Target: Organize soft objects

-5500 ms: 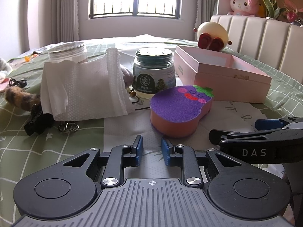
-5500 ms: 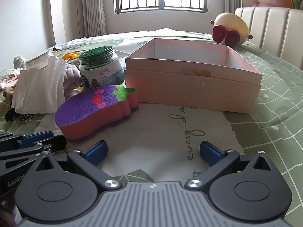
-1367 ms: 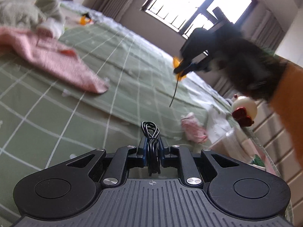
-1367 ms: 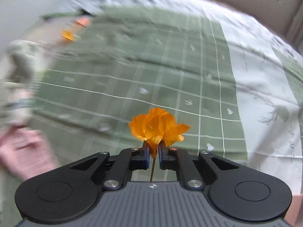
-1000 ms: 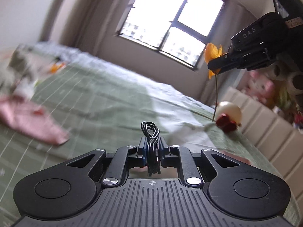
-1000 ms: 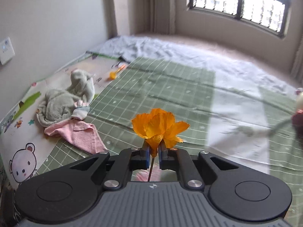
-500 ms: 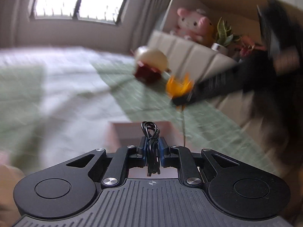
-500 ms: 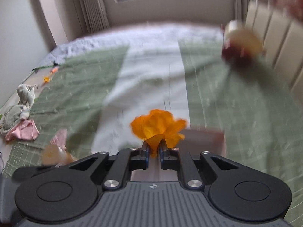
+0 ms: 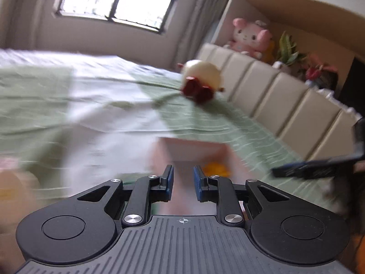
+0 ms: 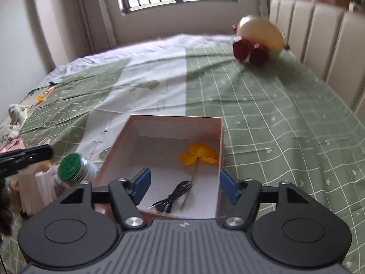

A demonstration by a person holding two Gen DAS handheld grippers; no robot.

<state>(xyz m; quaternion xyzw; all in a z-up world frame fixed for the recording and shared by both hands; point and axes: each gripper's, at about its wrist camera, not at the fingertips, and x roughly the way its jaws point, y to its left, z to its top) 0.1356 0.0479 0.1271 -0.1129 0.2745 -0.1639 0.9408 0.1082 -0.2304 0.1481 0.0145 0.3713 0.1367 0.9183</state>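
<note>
Motion blur smears the pink box (image 9: 194,150) in the left wrist view.

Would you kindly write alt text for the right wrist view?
An open pink box on a green checked bedspread holds an orange flower and a coiled black cable. The right hand-held gripper hovers over it, jaws open and empty.

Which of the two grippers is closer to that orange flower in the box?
Right. The right gripper hangs just over the orange flower in the pink box; the left gripper is off to the side.
</note>
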